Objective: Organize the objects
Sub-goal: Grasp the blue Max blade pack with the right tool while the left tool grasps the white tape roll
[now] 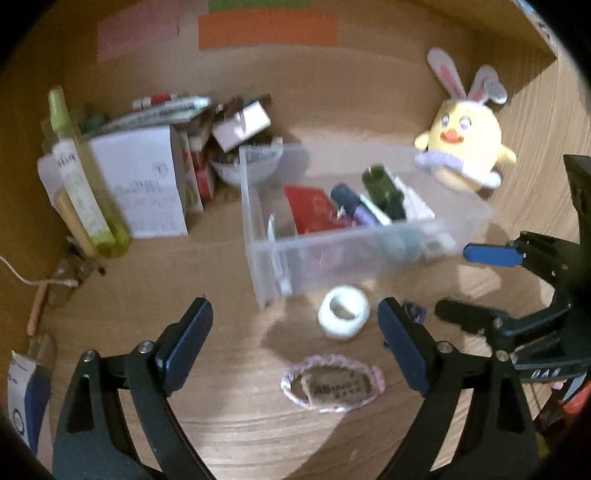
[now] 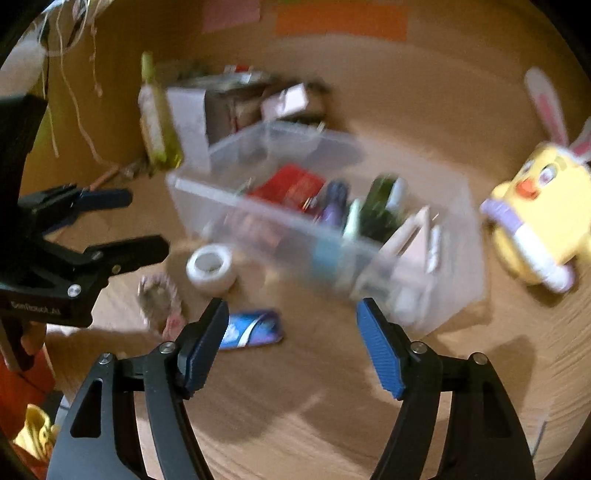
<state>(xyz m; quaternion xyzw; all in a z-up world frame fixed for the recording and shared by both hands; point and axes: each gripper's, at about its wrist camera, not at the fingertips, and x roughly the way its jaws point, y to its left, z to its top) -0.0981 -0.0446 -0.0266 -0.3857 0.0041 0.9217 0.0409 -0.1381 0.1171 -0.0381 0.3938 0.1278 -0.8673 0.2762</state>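
Observation:
A clear plastic bin [image 1: 332, 258] stands mid-desk, holding a red packet, a purple item and a dark green bottle. In front of it lie a white tape roll [image 1: 344, 313] and a pink braided loop [image 1: 332, 384]. My left gripper [image 1: 294, 310] is open, with nothing between its pads, and the roll sits just beyond its tips. My right gripper [image 1: 456, 281] shows at the right edge, also open. In the right wrist view the right gripper [image 2: 291, 308] is open and empty before the bin [image 2: 229, 199]. A blue packet [image 2: 251, 328] lies by its left finger. The tape roll [image 2: 210, 267], loop [image 2: 160, 299] and left gripper [image 2: 144, 221] sit to the left.
A yellow chick plush with bunny ears [image 1: 465, 144] [image 2: 543, 218] stands right of the bin. At the back left are a green spray bottle [image 1: 81, 177], a white box [image 1: 144, 184], packets and a small bowl [image 1: 243, 170]. Coloured papers [image 1: 266, 31] hang on the wooden back wall.

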